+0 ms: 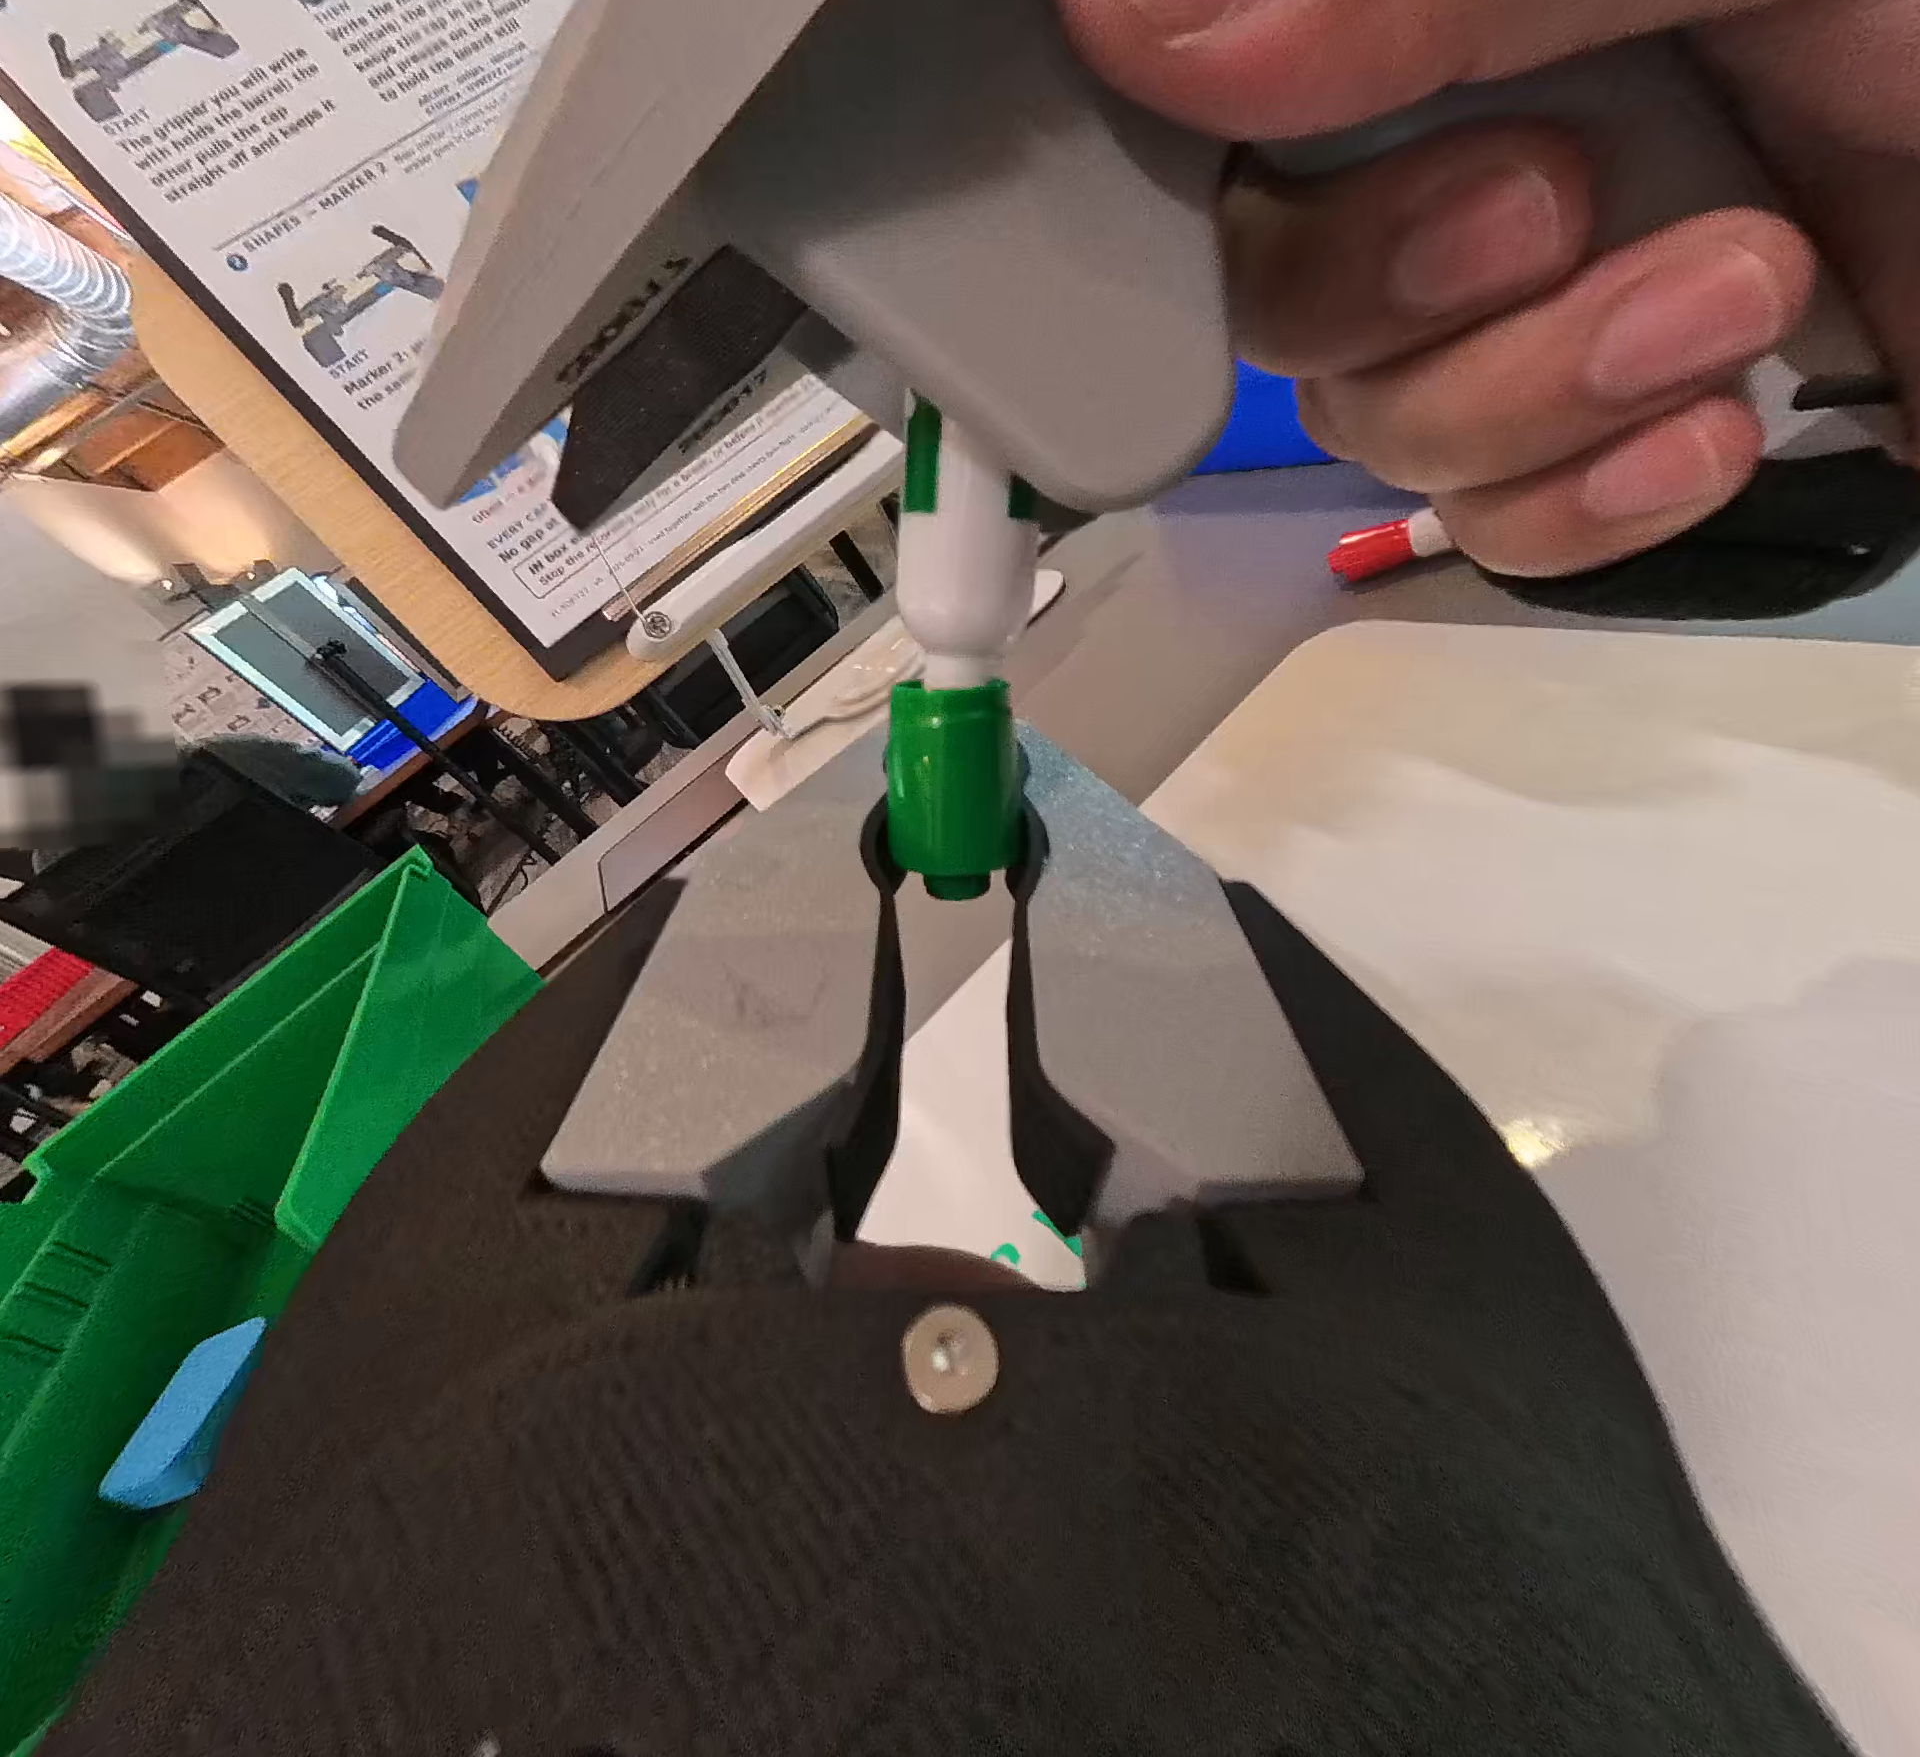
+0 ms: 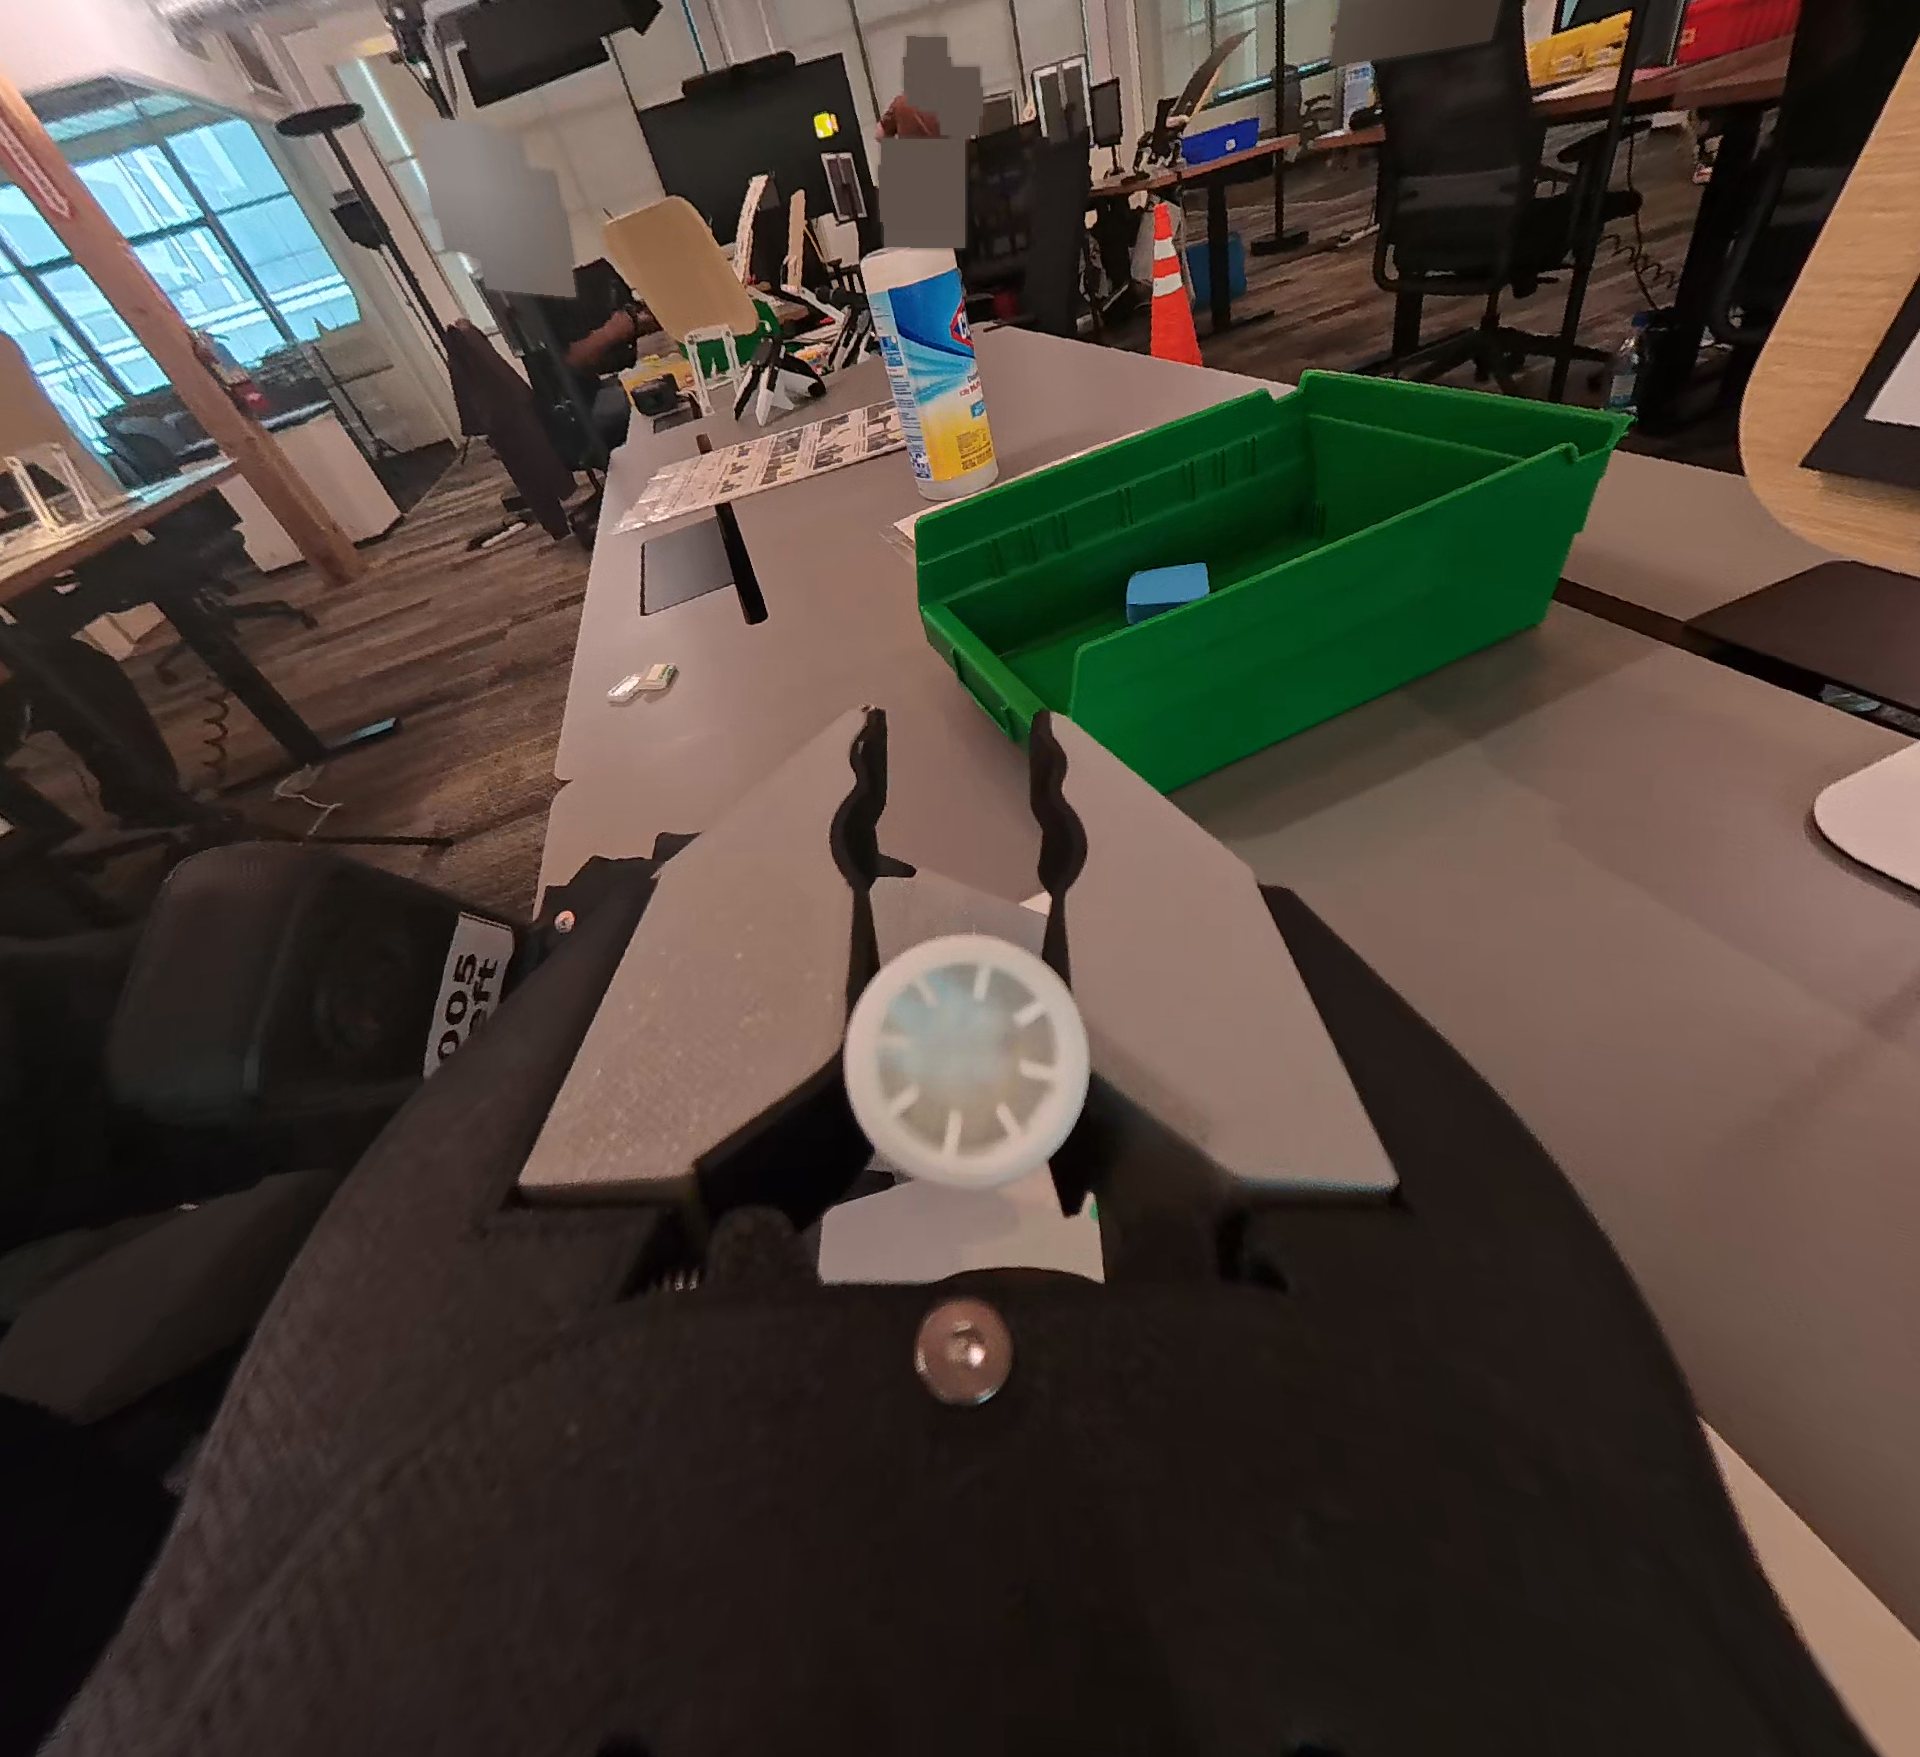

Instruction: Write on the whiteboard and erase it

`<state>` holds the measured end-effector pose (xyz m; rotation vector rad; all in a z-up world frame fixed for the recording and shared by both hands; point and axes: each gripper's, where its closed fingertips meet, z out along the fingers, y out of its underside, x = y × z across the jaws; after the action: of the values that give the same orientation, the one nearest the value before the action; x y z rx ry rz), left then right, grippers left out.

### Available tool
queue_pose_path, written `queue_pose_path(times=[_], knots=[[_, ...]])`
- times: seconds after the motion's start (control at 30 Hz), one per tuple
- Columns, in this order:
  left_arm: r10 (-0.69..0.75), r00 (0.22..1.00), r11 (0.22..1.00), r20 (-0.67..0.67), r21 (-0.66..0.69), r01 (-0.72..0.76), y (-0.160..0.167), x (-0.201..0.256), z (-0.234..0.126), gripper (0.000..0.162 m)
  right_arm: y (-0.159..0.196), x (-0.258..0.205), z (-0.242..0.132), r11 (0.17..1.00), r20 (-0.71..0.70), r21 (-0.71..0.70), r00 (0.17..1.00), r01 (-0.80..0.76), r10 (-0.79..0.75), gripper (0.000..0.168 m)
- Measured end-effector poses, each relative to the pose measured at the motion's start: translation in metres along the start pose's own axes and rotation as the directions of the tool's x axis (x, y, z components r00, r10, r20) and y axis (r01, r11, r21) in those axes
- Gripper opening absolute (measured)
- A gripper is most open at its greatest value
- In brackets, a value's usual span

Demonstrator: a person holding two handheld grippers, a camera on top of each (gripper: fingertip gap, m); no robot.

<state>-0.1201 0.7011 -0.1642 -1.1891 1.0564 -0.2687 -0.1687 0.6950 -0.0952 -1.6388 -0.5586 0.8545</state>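
Currently at the cap stage, judged from layout: green strokes show on the whiteboard [image 1: 1558, 928] through the gap behind the left jaws, so some writing seems done; whether the cap is going on or coming off cannot be told; erasing seems still ahead.

Left to right, left wrist view:
- Bin [image 1: 187, 1188], green, far left; blue eraser [image 1: 182, 1416] inside, untouched.
- Left gripper [image 1: 954, 860]: fingers nearly together, pinching the green cap [image 1: 951, 777] at the tips.
- Marker [image 1: 961, 554], white barrel with green bands, nose meeting the cap mouth from above.
- Right gripper [image 1: 831, 253], grey, gripped by a hand [image 1: 1507, 201], clamping the barrel higher up.
- Red marker [image 1: 1387, 549] on the desk beyond, apart.

Right wrist view:
- Right gripper [image 2: 961, 762]: tips slightly parted, jaws narrowed on the barrel deeper in, its white end [image 2: 966, 1063] facing the camera.
- Bin [image 2: 1247, 668] with eraser [image 2: 1166, 590], ahead on the desk [image 2: 1558, 876].
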Motion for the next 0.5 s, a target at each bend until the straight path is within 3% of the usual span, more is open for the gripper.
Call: queue_pose_path(times=[0.13, 0.37, 0.5], knots=[[0.026, 1.000, 0.997, -0.012, -0.072, -0.027, 0.011, 0.003, 0.004, 0.012, 0.010, 0.000, 0.006, 0.988, -0.075, -0.103, 0.989, 0.117, -0.125, 0.027], [0.086, 0.996, 0.987, -0.039, -0.136, -0.090, 0.021, 0.010, 0.005, 0.011, 0.026, -0.002, 0.012, 0.940, -0.088, -0.248, 0.961, 0.235, -0.263, 0.027], [-0.038, 0.993, 0.989, -0.108, -0.148, 0.022, 0.022, 0.017, 0.005, 0.010, 0.026, -0.010, 0.011, 0.914, -0.095, -0.209, 0.923, 0.348, -0.373, 0.026]])
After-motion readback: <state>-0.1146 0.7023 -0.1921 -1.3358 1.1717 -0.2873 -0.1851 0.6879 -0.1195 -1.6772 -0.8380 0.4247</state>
